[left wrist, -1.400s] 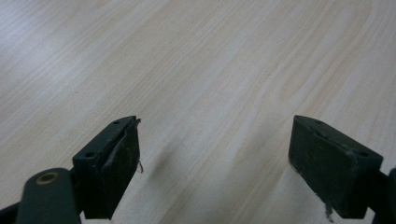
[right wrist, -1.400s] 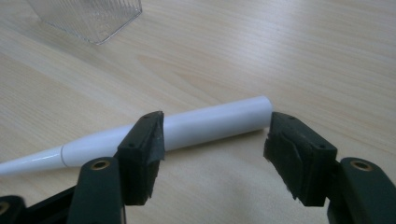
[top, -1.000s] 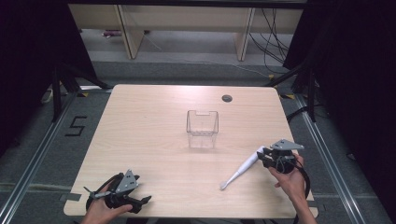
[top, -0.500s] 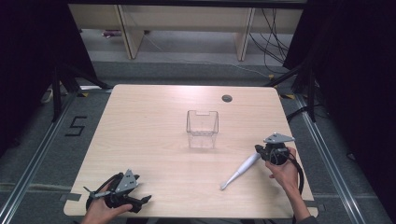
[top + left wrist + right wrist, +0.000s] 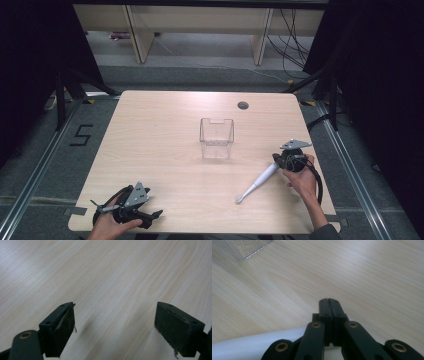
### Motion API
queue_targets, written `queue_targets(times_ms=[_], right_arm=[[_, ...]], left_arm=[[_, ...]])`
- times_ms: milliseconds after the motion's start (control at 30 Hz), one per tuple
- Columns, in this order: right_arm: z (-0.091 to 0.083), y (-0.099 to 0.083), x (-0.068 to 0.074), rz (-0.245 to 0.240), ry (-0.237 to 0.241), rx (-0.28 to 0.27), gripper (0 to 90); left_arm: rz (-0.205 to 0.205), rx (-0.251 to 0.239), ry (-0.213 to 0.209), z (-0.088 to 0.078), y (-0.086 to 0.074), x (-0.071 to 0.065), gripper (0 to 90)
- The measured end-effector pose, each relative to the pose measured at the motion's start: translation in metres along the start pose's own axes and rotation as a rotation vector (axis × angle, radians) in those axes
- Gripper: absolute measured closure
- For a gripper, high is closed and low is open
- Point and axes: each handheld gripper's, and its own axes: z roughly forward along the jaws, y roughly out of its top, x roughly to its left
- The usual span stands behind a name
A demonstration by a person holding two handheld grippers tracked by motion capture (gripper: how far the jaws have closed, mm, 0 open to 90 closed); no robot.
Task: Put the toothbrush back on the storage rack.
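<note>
Your right gripper [image 5: 278, 161] sits at the right side of the table [image 5: 165, 135], with its jaws clenched together; they have just been closing. In the right gripper view the two black pads meet flush, with nothing pinched between their tips. The white toothbrush [image 5: 257, 182] lies flat on the table, slanting from your right gripper down toward the near edge. Its thick handle end is right at the gripper (in the right gripper view the white handle [image 5: 257, 345] passes under the jaw arms, beside the pads rather than between them), so whether the gripper actually touches it I cannot tell. Its thin head end points toward you, well apart from the clear box [image 5: 217, 138].

That box stands upright near the table's middle, empty as far as can be seen; one corner of it [image 5: 249, 248] shows at the top left of the right gripper view.

Your left gripper [image 5: 131, 210] rests at the near left corner, jaws spread wide over bare wood, holding nothing.
</note>
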Motion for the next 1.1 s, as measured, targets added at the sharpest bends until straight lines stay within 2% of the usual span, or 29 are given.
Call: queue_targets(times_ms=[100,133,167,333,533,567,633,667,733,767,833,867,900,933,967,1000,1067,1100], right_arm=[[0.000,0.000,0.000,0.001,0.002,0.005,90.0],[0.000,0.000,-0.001,-0.001,0.003,0.009,90.0],[0.000,-0.001,-0.001,-0.001,0.003,0.012,90.0],[0.000,-0.001,-0.001,-0.010,0.005,0.018,90.0],[0.000,-0.003,0.000,-0.002,0.013,0.036,89.9],[-0.002,-0.003,0.000,0.008,0.019,0.049,89.9],[-0.002,-0.004,0.001,0.023,0.025,0.054,89.9],[-0.002,-0.005,-0.001,0.003,0.030,0.046,89.9],[-0.004,-0.006,-0.001,0.016,0.030,0.062,89.9],[-0.004,-0.006,-0.001,0.004,0.029,0.063,89.9],[-0.005,-0.008,-0.001,0.013,0.032,0.073,89.9],[-0.006,-0.008,-0.001,0.008,0.032,0.075,89.9],[-0.007,-0.009,0.000,0.015,0.030,0.086,89.8],[-0.007,-0.010,-0.001,-0.002,0.032,0.079,89.7],[-0.009,-0.011,0.001,0.012,0.033,0.084,89.7],[-0.009,-0.012,0.001,0.000,0.034,0.086,89.6],[-0.012,-0.013,0.004,0.012,0.038,0.097,89.5],[-0.013,-0.014,0.004,-0.007,0.039,0.107,89.5]], left_arm=[[-0.008,-0.005,0.001,0.000,0.000,0.000,16.2],[0.002,0.002,0.000,0.001,0.000,0.001,16.2],[-0.009,-0.004,-0.003,0.001,0.000,-0.001,16.2],[0.003,0.001,0.000,-0.001,0.000,0.000,16.2],[-0.002,0.000,-0.001,0.000,0.000,-0.001,16.2],[0.017,0.014,0.000,-0.002,0.000,0.001,16.2],[0.019,0.014,0.001,-0.002,0.000,0.001,16.2],[0.019,0.014,0.001,-0.002,0.000,0.002,16.2],[0.017,0.015,0.001,-0.002,0.000,0.002,16.2],[0.003,0.008,0.001,-0.001,-0.001,0.001,16.2],[0.005,0.006,-0.002,-0.001,-0.001,0.001,16.2],[0.019,0.017,-0.001,-0.002,0.000,0.001,16.2],[0.008,0.006,-0.002,-0.001,0.000,0.000,16.2],[0.009,0.002,-0.004,-0.001,0.000,0.000,16.3],[0.009,0.002,-0.005,-0.001,0.000,0.001,16.3],[0.006,0.002,-0.005,-0.001,0.000,0.001,16.2],[0.012,0.017,0.002,-0.002,-0.001,0.002,16.2],[0.023,0.018,0.001,-0.002,0.000,0.002,16.2]])
